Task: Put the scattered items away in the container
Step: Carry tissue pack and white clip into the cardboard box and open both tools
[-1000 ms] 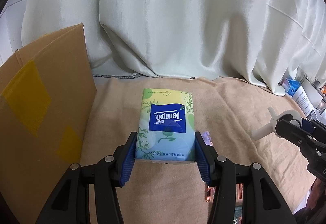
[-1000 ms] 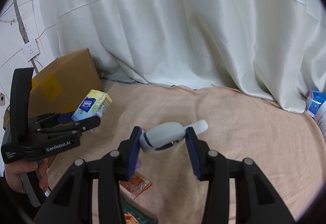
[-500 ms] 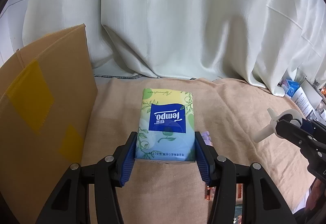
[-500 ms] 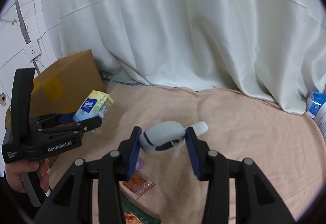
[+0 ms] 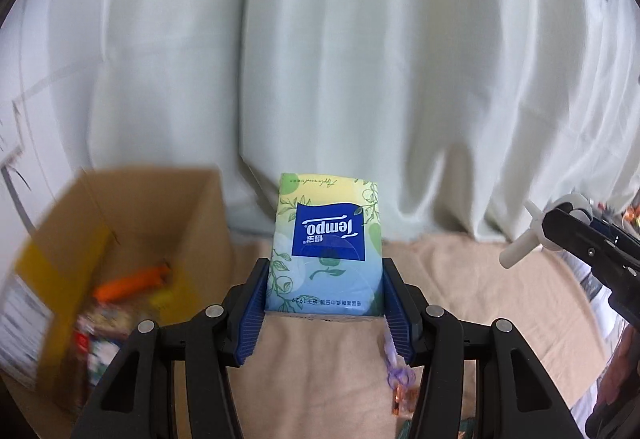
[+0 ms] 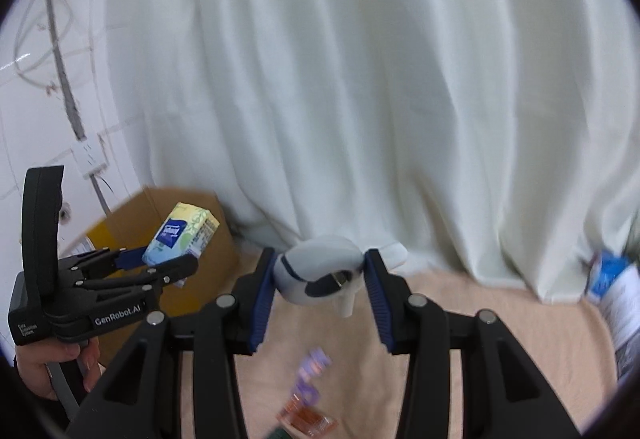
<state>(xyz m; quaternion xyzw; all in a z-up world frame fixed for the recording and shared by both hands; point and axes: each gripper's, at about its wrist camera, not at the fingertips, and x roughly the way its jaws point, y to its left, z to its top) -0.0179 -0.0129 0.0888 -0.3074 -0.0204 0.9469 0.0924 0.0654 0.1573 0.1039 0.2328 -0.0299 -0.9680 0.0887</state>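
both finger pairs clamped: left gripper [image 5: 324, 313] carries tissue pack [image 5: 326, 245], right gripper [image 6: 320, 299] white gadget [image 6: 320, 275], bound for cardboard box [image 5: 120, 239].

Both grippers lifted: cardboard box [image 5: 120, 239] dropped to lower left of frame, open top and contents now visible.

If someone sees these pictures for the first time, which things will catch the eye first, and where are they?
First is the Tempo tissue pack, clamped between the blue pads of the left gripper in the middle of the left wrist view. Next is the white plastic device held in the right gripper, in front of the pale curtain. At lower left, the open cardboard box already holds an orange item and some packets.
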